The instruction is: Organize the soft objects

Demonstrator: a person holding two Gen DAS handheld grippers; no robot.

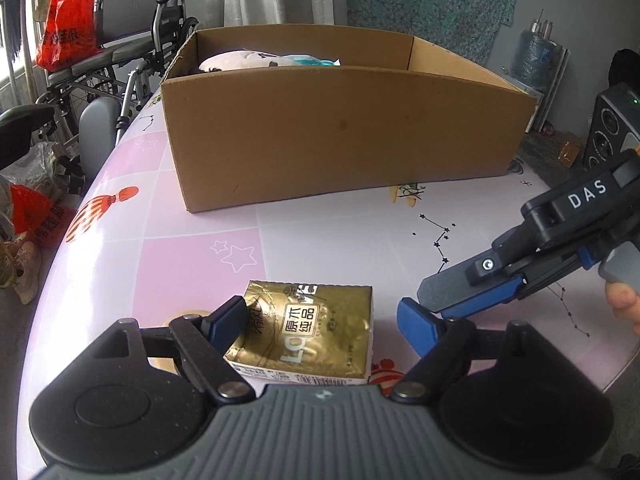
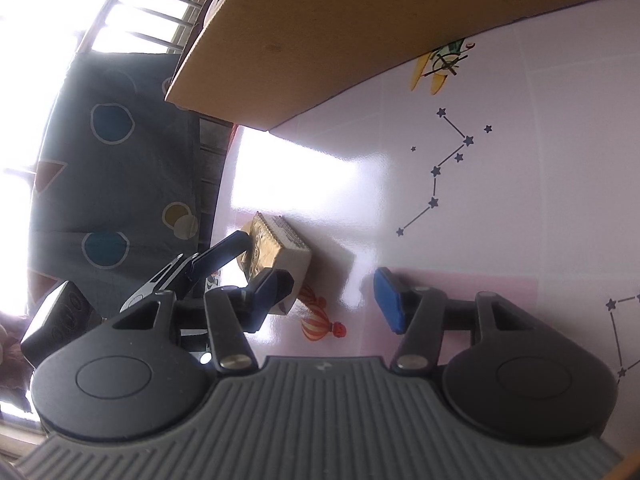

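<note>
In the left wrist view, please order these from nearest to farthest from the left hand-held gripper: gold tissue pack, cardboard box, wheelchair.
From the left hand-held gripper:
1. Gold tissue pack, between its fingers.
2. Cardboard box, ahead on the table.
3. Wheelchair, behind the box, left.

Blown-out window [image 2: 132, 8] glare; heavy fisheye edge distortion.

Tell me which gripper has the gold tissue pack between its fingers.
The left gripper: its open fingers straddle the gold tissue pack. The right gripper, also open, holds nothing.
</note>
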